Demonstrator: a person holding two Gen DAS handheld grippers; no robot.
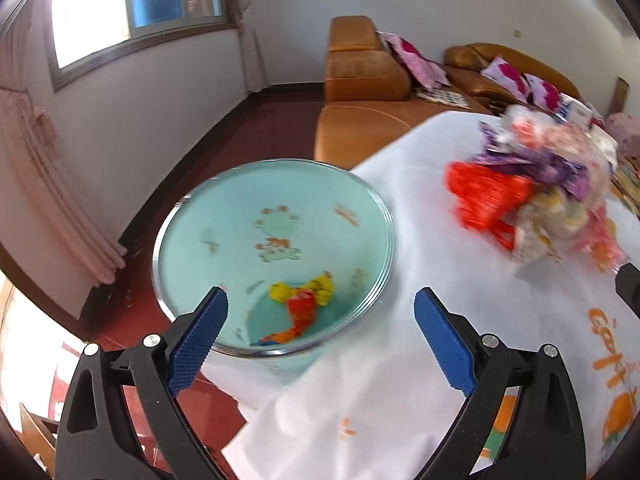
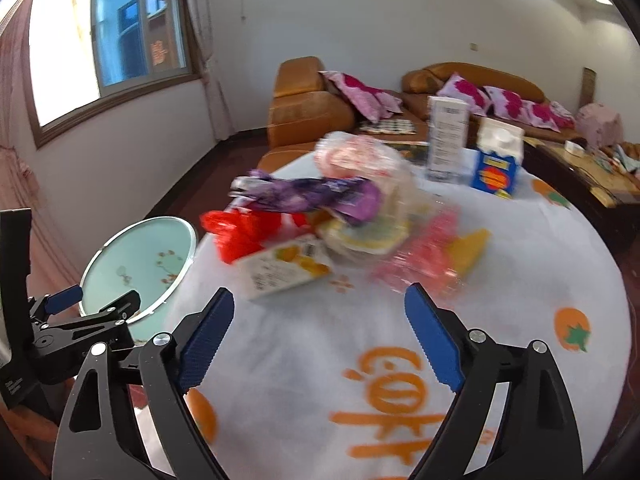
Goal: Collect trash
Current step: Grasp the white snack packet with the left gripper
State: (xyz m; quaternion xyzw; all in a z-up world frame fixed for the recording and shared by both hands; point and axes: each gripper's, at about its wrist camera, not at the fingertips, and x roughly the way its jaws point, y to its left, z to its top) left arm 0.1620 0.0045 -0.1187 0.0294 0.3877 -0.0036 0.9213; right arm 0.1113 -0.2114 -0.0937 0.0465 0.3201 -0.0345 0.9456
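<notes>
White printed tablecloth (image 2: 320, 340) carries a blurred, apparently loose heap of coloured wrappers (image 2: 320, 216); with left gripper (image 1: 320, 308) and right gripper (image 2: 320, 312) spread empty, pinch one edge wrapper for the pale-green bin (image 1: 276, 248).

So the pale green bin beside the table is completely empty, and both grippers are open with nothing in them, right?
Not quite. The pale green bin already holds a yellow and red wrapper at its bottom, as the left wrist view shows. The rest stands: the left gripper and right gripper are both open and hold nothing.
</notes>
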